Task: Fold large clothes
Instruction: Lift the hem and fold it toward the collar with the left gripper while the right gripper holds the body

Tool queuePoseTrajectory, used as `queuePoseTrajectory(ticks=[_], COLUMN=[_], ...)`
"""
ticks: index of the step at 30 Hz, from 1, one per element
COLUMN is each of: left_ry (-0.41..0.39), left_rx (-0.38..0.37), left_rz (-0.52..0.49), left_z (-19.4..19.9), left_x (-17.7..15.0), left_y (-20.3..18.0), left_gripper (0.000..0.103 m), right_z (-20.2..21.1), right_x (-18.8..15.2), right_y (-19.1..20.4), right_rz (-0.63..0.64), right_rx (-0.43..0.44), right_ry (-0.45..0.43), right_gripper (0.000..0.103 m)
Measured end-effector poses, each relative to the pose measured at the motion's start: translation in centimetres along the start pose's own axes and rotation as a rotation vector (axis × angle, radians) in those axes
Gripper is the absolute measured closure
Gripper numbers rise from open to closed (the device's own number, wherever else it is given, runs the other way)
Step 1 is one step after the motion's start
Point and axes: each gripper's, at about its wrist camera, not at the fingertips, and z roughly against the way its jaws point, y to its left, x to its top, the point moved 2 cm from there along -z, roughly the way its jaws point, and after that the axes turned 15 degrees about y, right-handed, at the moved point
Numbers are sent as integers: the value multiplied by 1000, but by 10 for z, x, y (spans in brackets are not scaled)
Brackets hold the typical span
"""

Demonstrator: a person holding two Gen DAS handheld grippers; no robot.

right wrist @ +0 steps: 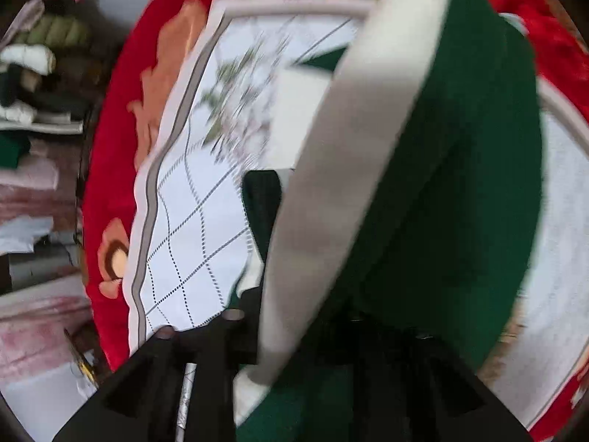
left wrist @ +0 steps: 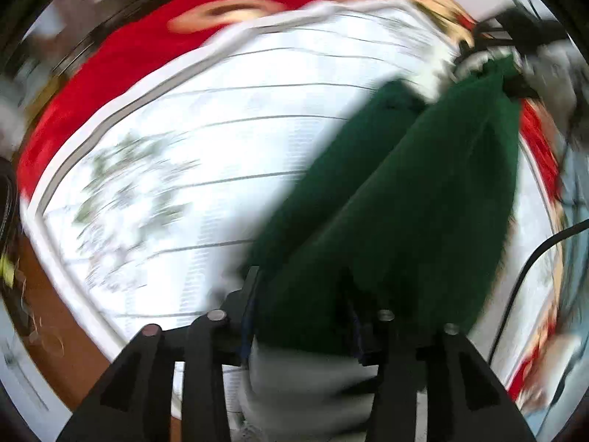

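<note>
Two grippers are both clamped on the same dark green garment (left wrist: 397, 199), and you are holding it up off the bed. In the left wrist view your left gripper (left wrist: 305, 316) sits at the bottom centre of the frame with its fingers closed on a bunched end of the green cloth, just above a pale grey band (left wrist: 305, 379) of the same garment. From there the fabric runs as two long folds toward the upper right of the frame, where your right gripper (left wrist: 515, 70) pinches the far end; it is blurred there, so the fingers themselves are hard to make out.

In the right wrist view the garment (right wrist: 452, 191) fills the centre and right of the frame, with its pale grey band (right wrist: 349, 169) crossing diagonally from the top centre down to the bottom centre. Your right gripper (right wrist: 294, 331) is at the bottom centre, mostly hidden under the cloth it grips.

Beneath the garment lies a white quilted sheet (left wrist: 206, 154) with thin dark lines and a faint leafy print, bordered by a red floral blanket (left wrist: 121, 59). At the left edge of the right wrist view is a pile of folded clothes (right wrist: 33, 73).
</note>
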Motion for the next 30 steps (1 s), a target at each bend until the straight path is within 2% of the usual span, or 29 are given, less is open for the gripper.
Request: queuePoseTrajectory(ticks=[2,4,7,8,9,11,13,15,16,17,19,21,22,23,24,25,27,29,30], left_ry=[-3,-2,-8,-16,-22,-35,-39,-14,-12,-19,-23,-24,-22,-23,-25,-28,-40,-54,-60], left_rx=[-18,-20,-53,-64,-54,17,127,159,146,138,152,164,175,180,184,189,191,199,194], left_rz=[73,127,163,163,158,138,135,149,158,161,135,118,107,100,95,88,81,85,90], left_z=[1,5,13,13,11,0,-22,-38,-44,-45,-45,-43,-41,-38,-36,-32,-22,-8,-2], left_x=[-11,-24,-41,-44,-45,-37,-12,2,7,9,13,16,17,18,19,18,15,9,6], left_y=[29,45,47,44,38,23,21,27,31,33,33,30,29,28,27,26,24,26,27], left_gripper=[57,56,55,53,52,52,46,36,29,25,25,25,25,25,25,25,25,25,25], right_z=[-14,-17,1,8,19,37,45,45,42,35,16,-5,-13,-18,-20,-21,-19,-13,-9], right_x=[4,-2,-23,-30,-39,-53,-59,-56,-52,-46,-32,-19,-15,-12,-12,-13,-23,-46,-60], right_y=[10,13,-11,-23,-42,-86,-136,-190,-213,-232,-259,-269,-268,-265,-260,-256,-261,-272,-276], right_rz=[46,106,143,138,120,67,-20,-119,-157,-181,-218,-208,-191,-171,-153,-145,-175,-236,-254], right_rx=[31,126,186,180,165,128,105,99,106,145,265,424,473,487,465,449,478,529,529], right_ry=[20,45,23,0,-37,-103,-140,-170,-184,-187,-176,-156,-159,-180,-205,-216,-243,-263,-267], right_gripper=[45,44,41,34,32,32,32,32,32,32,32,32,32,34,50,59,79,85,86])
